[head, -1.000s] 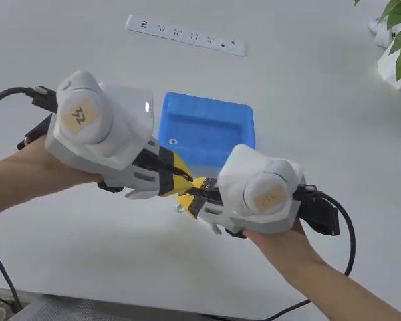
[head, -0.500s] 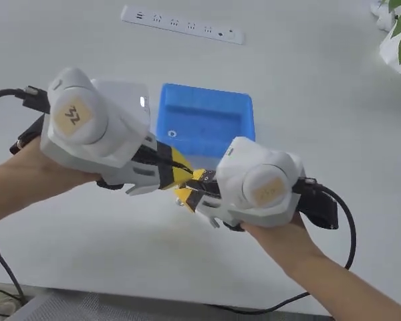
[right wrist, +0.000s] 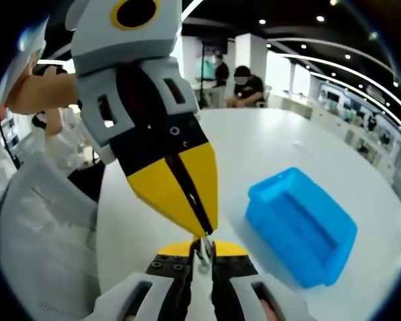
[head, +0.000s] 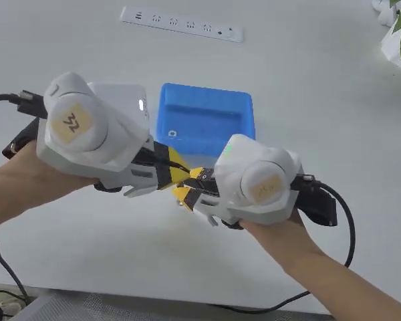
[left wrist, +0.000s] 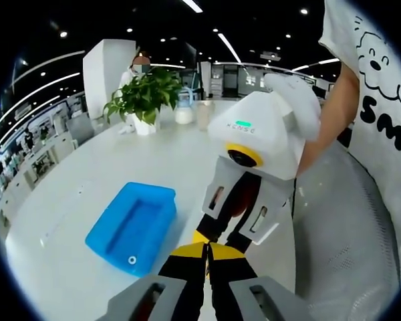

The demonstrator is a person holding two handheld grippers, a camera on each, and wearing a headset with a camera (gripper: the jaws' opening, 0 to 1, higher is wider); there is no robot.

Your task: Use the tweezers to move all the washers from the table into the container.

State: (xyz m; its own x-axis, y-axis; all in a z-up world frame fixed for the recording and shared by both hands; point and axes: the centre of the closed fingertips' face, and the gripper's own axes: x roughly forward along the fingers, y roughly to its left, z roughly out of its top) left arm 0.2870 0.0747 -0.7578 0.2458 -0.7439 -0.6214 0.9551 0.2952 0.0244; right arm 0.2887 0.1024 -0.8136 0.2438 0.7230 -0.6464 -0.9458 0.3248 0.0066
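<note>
Above the table point(head: 321, 80), just beside the blue container point(head: 207, 114), the left gripper point(left wrist: 207, 249), jaws pressed together, meets the right gripper point(right wrist: 204, 255), which pinches the slim tweezers point(right wrist: 204, 247).

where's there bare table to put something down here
Widest bare white table: right of the blue rectangular plastic container, towards the green potted plant. A narrower strip lies between the container and the long white power strip. Crowded at the container's near edge, where the left gripper and right gripper meet tip to tip.

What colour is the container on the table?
Blue. The container shows best in the head view.
</note>
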